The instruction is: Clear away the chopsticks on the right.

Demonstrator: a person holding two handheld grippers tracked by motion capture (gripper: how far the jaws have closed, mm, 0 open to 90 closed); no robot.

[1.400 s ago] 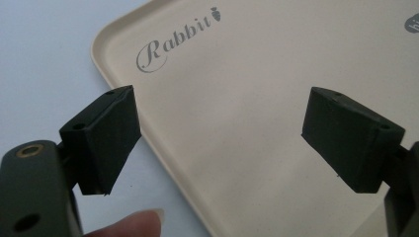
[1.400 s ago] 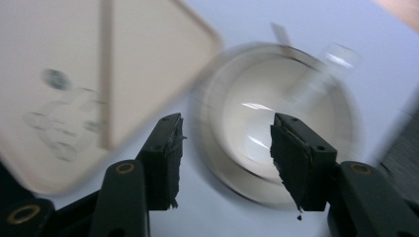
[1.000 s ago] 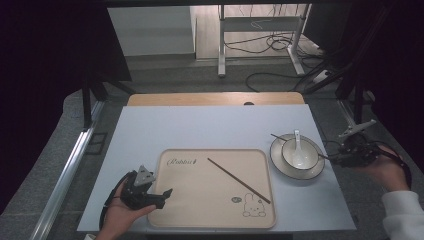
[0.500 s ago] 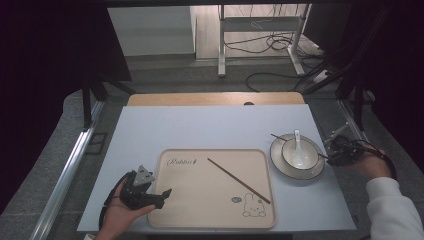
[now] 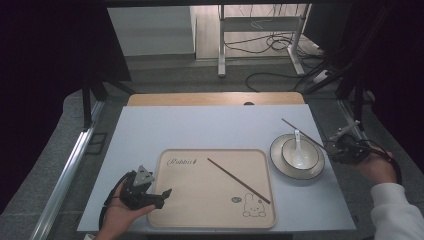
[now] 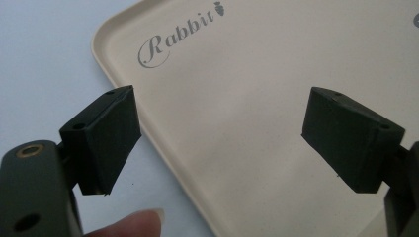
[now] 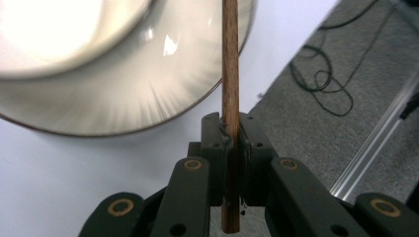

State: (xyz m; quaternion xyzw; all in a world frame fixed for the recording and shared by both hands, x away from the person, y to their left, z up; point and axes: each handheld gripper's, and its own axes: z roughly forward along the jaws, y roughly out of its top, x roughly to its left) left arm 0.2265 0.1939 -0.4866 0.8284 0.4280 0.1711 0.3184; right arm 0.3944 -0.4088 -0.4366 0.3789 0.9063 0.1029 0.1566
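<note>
A beige tray (image 5: 200, 210) printed with "Rabbit" lies at the table's front, and one brown chopstick (image 5: 238, 180) lies diagonally on it. To its right a plate (image 5: 280, 165) carries a white bowl (image 5: 305, 159) with a spoon (image 5: 297, 140) in it. A second chopstick (image 5: 302, 132) rests across the plate's far right rim. My right gripper (image 5: 334, 148) has just been closing and is shut on this chopstick (image 7: 230, 64) near its end, beside the plate (image 7: 148, 94). My left gripper (image 6: 217, 133) stands open over the tray's left edge (image 6: 123, 89), nothing between its jaws.
The pale blue tabletop (image 5: 200, 127) stretches behind the tray. A wooden board (image 5: 215, 98) lies at the table's far edge. Cables (image 5: 280, 45) and a metal stand sit on the floor beyond. The table's right edge is just under my right hand (image 5: 375, 167).
My right gripper has moved in toward the plate's right rim and its jaws have closed on the chopstick lying there. The left gripper has stayed put.
</note>
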